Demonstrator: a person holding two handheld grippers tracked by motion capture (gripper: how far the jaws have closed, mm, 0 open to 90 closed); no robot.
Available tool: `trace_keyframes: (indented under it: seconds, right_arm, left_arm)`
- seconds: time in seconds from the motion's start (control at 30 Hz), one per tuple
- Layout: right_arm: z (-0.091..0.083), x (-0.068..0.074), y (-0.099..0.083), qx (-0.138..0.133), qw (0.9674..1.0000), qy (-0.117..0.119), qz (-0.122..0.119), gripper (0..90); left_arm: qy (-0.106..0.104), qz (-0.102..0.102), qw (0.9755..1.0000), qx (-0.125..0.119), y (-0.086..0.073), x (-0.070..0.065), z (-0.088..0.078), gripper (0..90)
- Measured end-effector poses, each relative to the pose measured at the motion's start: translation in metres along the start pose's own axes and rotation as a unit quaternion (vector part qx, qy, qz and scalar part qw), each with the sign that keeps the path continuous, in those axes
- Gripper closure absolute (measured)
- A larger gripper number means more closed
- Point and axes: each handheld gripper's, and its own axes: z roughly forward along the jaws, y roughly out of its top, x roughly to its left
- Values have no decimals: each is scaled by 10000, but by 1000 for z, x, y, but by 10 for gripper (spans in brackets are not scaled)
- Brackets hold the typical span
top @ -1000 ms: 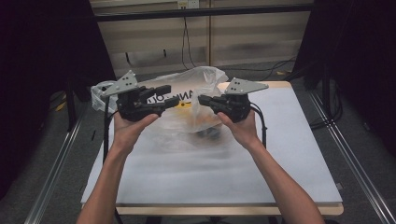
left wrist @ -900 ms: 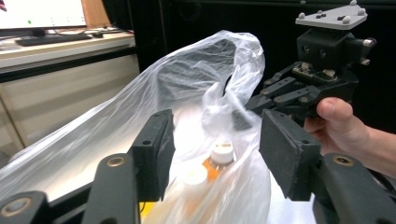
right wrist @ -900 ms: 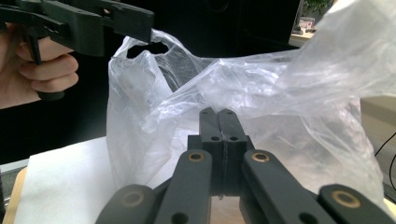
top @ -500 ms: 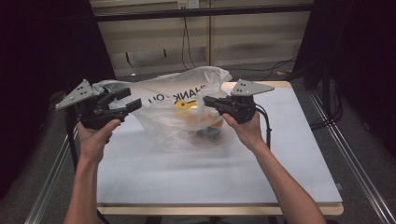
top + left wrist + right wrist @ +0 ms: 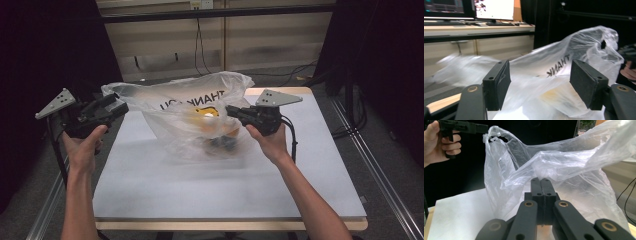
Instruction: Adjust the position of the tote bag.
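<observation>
Translucent white plastic bag (image 5: 192,112) at frame centre on the surface, stretched left to right. Right hand-held gripper (image 5: 231,109) clamped on its right edge; left hand-held gripper (image 5: 121,102), just opening, empty, left of the handle.

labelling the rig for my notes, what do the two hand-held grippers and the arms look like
Both are black, pistol-shaped tools. The left hand-held gripper and right hand-held gripper each carry a grey three-cornered plate with small holes on top. Jaws are flat black blocks on arms with brass-coloured pivots. A black cable trails from each. Forearms are bare, no sleeves.
</observation>
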Motion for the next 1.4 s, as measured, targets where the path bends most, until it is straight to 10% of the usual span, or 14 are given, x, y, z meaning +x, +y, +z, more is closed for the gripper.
trace_keyframes:
  seconds: [0.23,0.53,0.87,1.4]
  right_arm:
    - [-7,-2,-6,-10,10000,-41,15,900]
    - [-11,3,-11,-47,10000,0,-36,900]
    - [-16,-2,-7,-111,9999,-112,-15,900]
    - [-38,-19,30,-265,9983,-505,-131,900]
  left_arm:
    - [199,-188,9996,26,-12,19,-2,271]
    - [-46,-306,9994,-166,-23,28,15,271]
    - [-440,-19,9989,-171,-22,20,20,881]
    - [-715,244,9965,-360,16,-10,18,900]
